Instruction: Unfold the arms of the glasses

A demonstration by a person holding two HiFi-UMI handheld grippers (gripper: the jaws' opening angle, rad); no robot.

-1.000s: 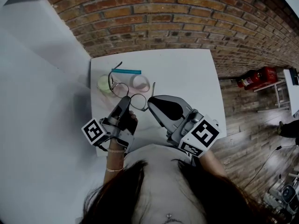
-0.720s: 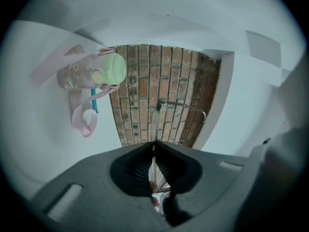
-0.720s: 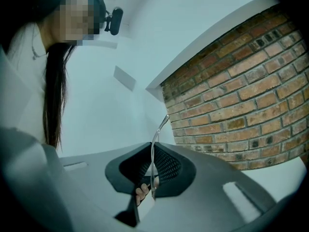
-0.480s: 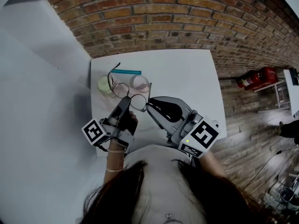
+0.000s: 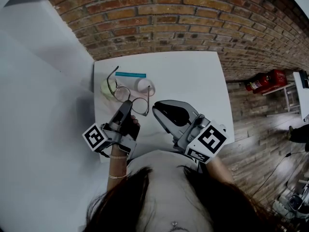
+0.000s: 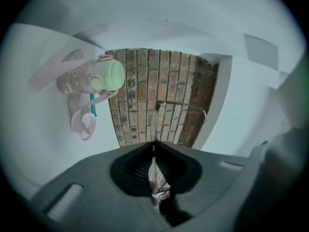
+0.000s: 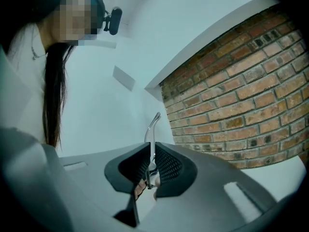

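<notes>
Thin wire-framed glasses (image 5: pixel 129 96) hang over the near left part of the white table (image 5: pixel 193 81). My left gripper (image 5: pixel 127 105) is shut on the frame by the lenses; in the left gripper view the rim (image 6: pixel 155 124) runs edge-on between the jaws of that gripper (image 6: pixel 154 148). One arm (image 5: pixel 112 76) sticks out toward the far left. My right gripper (image 5: pixel 155 109) is shut on the other arm (image 7: pixel 151 127), whose curved tip stands up above the jaws of that gripper (image 7: pixel 150 151).
A small clear bottle with a green lid (image 5: pixel 106 87) and a pink strap loop (image 5: pixel 145 85) lies just beyond the glasses, beside a teal stick (image 5: pixel 130 74). A brick wall (image 5: pixel 193 18) backs the table. A red extinguisher (image 5: pixel 264 80) lies on the floor at right.
The left gripper and the glasses have shifted slightly left and away from me. The arm that stood up near the right gripper's tip now sits lower, inside its jaws.
</notes>
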